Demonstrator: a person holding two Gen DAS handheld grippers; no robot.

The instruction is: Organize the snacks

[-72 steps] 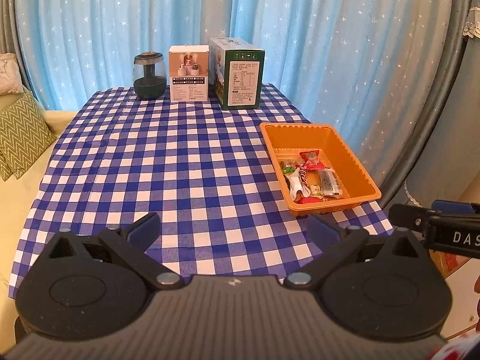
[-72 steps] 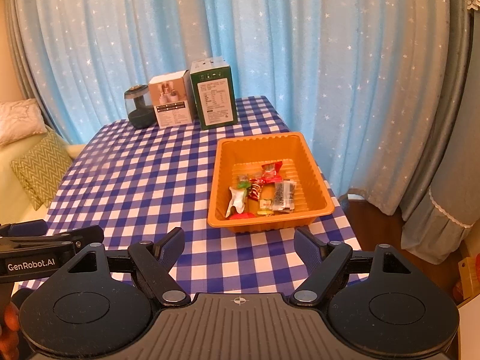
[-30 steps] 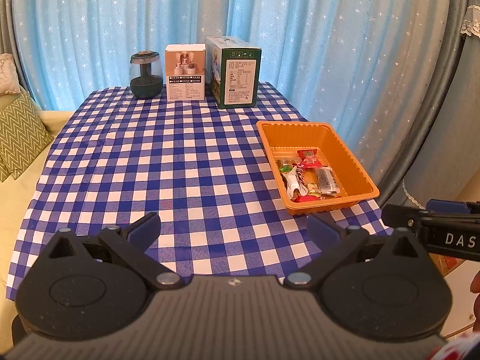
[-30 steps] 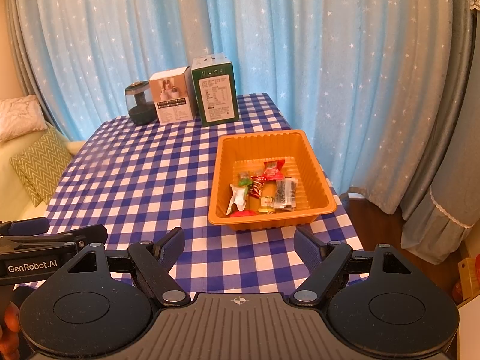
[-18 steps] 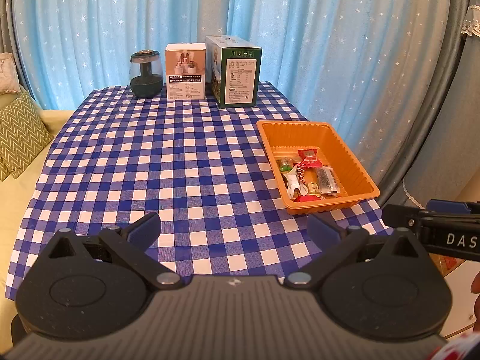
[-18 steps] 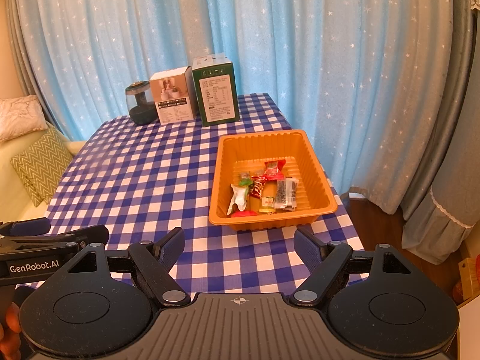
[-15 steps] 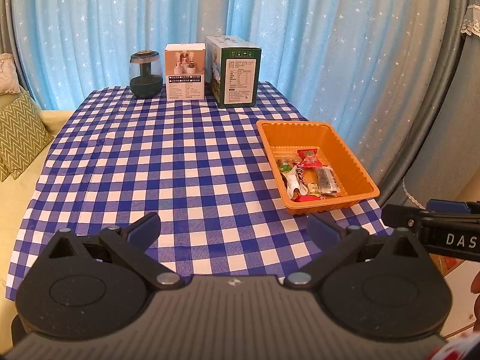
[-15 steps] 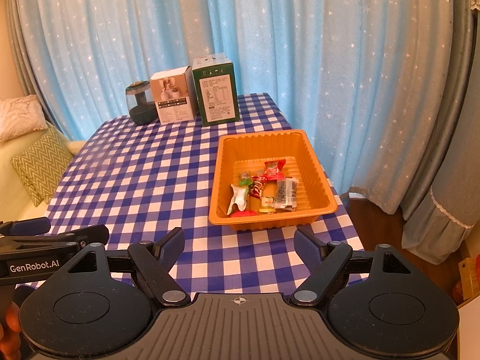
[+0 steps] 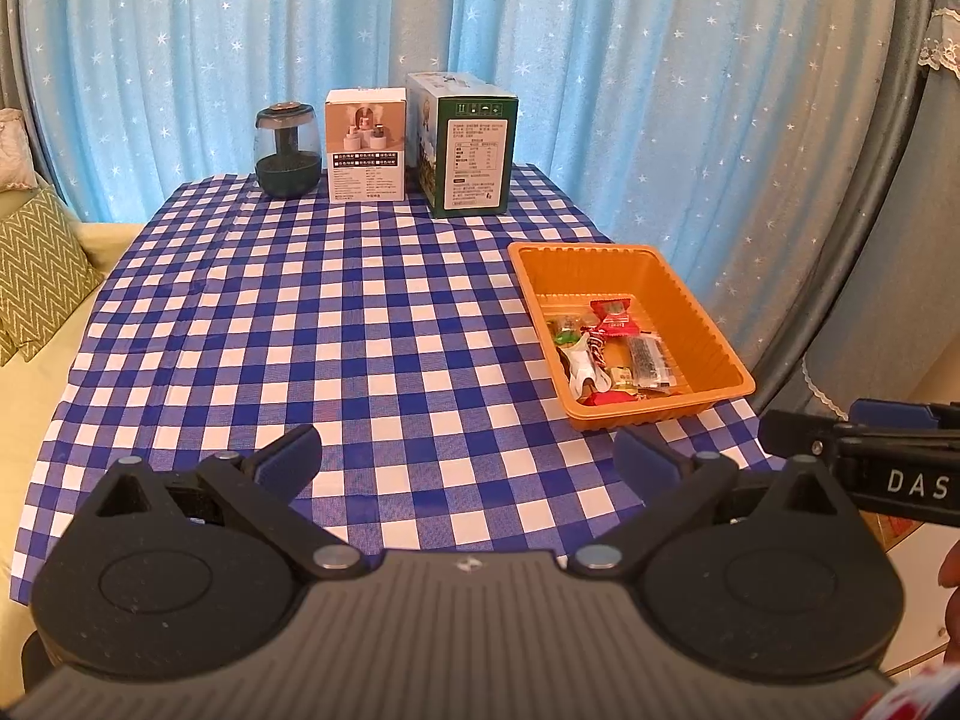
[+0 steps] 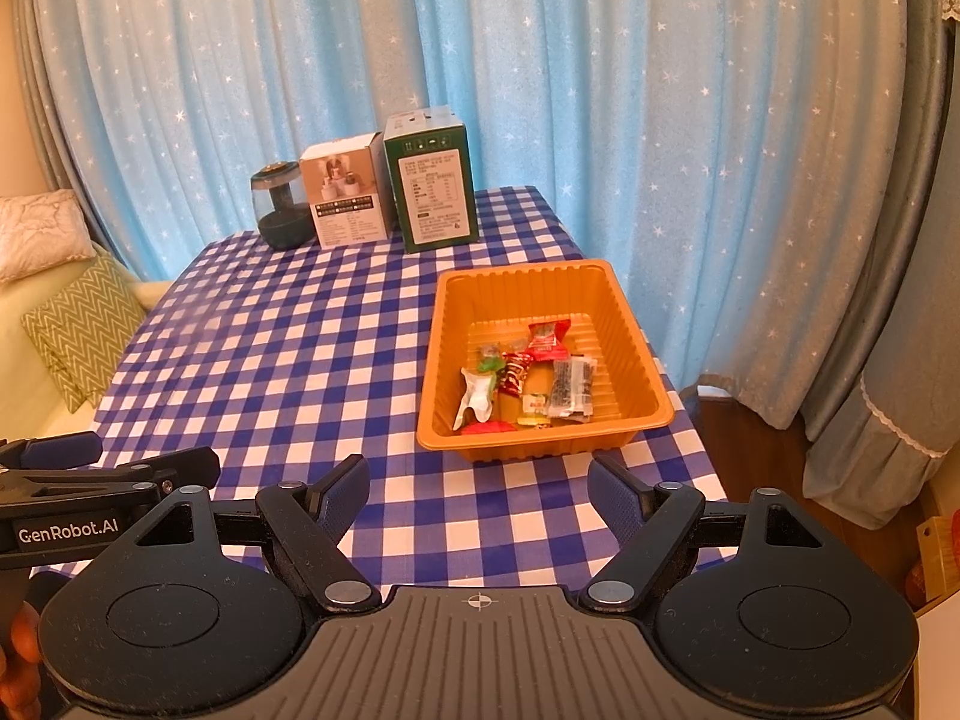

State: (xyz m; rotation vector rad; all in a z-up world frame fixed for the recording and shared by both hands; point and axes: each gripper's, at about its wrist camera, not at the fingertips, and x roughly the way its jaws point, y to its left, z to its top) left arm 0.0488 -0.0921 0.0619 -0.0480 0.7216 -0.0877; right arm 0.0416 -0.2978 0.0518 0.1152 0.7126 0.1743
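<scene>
An orange tray [image 9: 708, 324] [image 10: 624, 324] sits at the right side of the blue checked table. Several wrapped snacks [image 9: 612, 351] [image 10: 528, 378] lie in its near half. My left gripper [image 9: 468, 459] is open and empty, held above the table's near edge, left of the tray. My right gripper [image 10: 478, 489] is open and empty, just in front of the tray's near rim. Each gripper shows from the side in the other's view: the right one [image 9: 864, 468], the left one [image 10: 108, 480].
At the table's far edge stand a dark glass jar [image 9: 287, 150], a white box [image 9: 366, 144] and a green box [image 9: 471, 144]. Blue star curtains hang behind. A sofa with a zigzag cushion [image 9: 30, 276] is on the left. The floor drops off right of the table.
Both grippers have drawn back slightly from the table and stayed open. The tray and snacks have not moved.
</scene>
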